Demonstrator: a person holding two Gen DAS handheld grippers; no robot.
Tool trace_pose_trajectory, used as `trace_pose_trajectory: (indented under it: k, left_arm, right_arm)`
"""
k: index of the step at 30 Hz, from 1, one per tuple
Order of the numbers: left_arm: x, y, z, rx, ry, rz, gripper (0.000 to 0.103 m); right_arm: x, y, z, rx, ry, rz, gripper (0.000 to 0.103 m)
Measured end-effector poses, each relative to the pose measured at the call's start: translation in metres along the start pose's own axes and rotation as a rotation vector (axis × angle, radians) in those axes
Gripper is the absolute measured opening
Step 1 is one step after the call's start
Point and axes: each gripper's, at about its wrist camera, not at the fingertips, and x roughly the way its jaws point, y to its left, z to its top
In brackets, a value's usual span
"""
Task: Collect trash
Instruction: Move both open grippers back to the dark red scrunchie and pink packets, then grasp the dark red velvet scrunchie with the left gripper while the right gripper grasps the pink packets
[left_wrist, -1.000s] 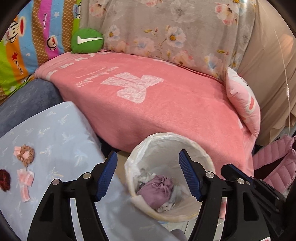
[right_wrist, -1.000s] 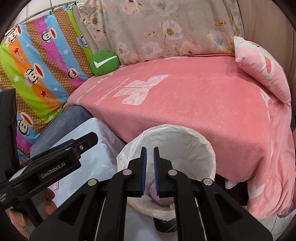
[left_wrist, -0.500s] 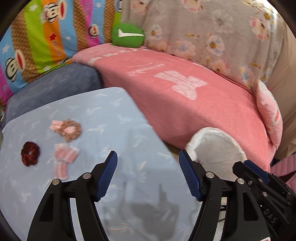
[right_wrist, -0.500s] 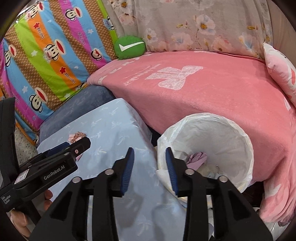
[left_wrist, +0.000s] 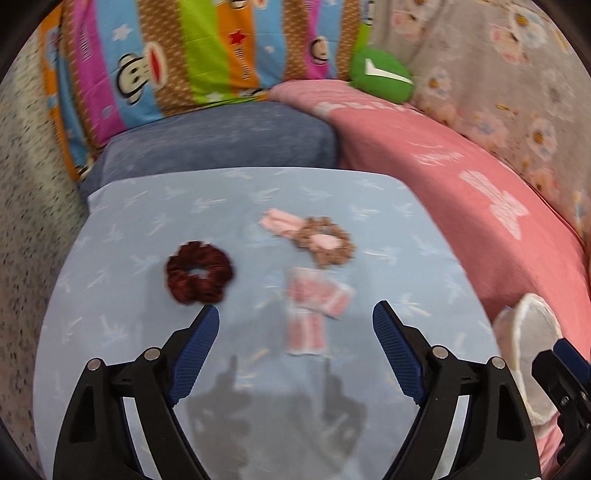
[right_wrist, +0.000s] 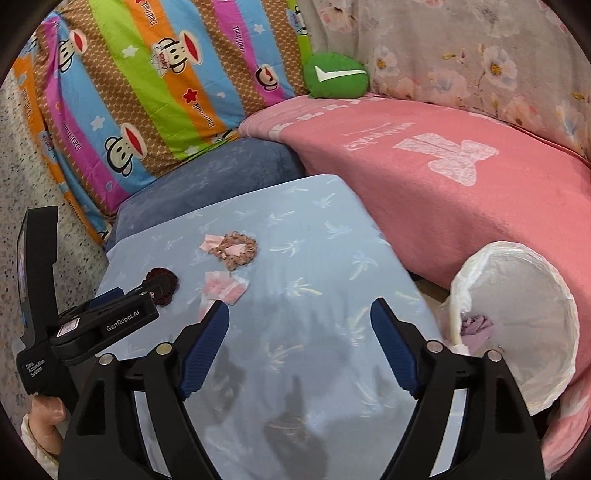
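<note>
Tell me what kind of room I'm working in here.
Likely a home living room or bedroom: a pink blanket over a sofa or bed, cartoon monkey bedding behind, a small cloth-covered table, and a lined trash bin beside it.

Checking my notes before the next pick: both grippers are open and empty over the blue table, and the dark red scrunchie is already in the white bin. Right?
Not quite. The dark red scrunchie still lies on the blue table, as the left wrist view shows. The white bin holds a purple wad, seen in the right wrist view. The rest stands: left gripper and right gripper have open, empty jaws.
</note>
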Motion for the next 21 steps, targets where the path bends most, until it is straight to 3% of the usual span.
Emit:
trace_pose_trajectory:
  k: [10, 21]
  left_arm:
    - [0.036, 0.095, 0.015, -0.101, 0.029, 0.123, 0.082]
    - [0.089, 0.127, 0.037, -0.14, 0.068, 0.082, 0.081]
  right_arm:
    - [0.064, 0.059, 0.0, -0.047, 0.11, 0.088, 0.076]
    - [0.136, 0.098, 0.002, -0.078, 0.187, 0.105, 0.076]
